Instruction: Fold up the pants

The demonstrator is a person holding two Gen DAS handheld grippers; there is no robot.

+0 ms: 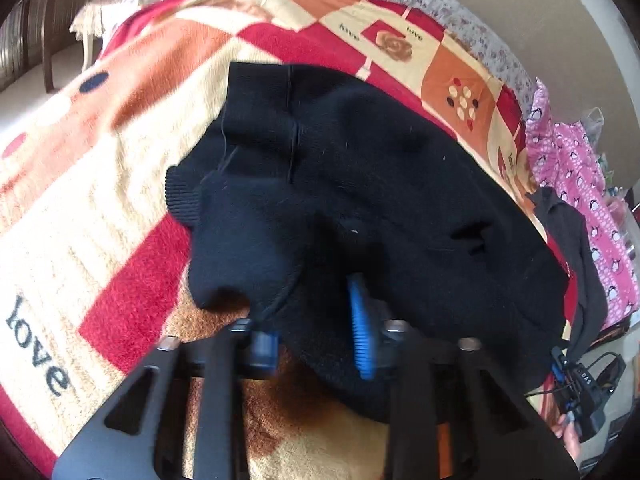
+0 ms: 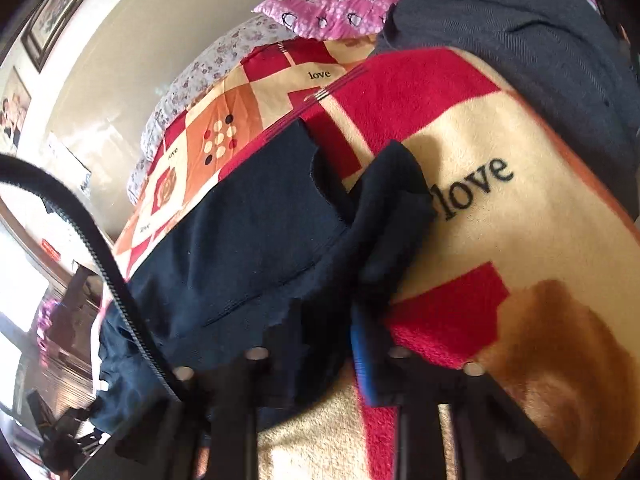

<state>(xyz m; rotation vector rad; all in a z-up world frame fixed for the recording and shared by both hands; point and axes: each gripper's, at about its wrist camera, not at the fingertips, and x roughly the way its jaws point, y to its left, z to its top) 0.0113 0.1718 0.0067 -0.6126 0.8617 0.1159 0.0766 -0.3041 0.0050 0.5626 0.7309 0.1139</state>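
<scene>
The black pants (image 1: 360,184) lie bunched on the red-and-cream blanket (image 1: 100,200) covering the bed. The left tool (image 1: 316,340) pinches their near edge; the right tool (image 2: 316,356) likewise grips dark fabric.

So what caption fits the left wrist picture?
Left gripper pinching black pants on a red and cream blanket.
</scene>
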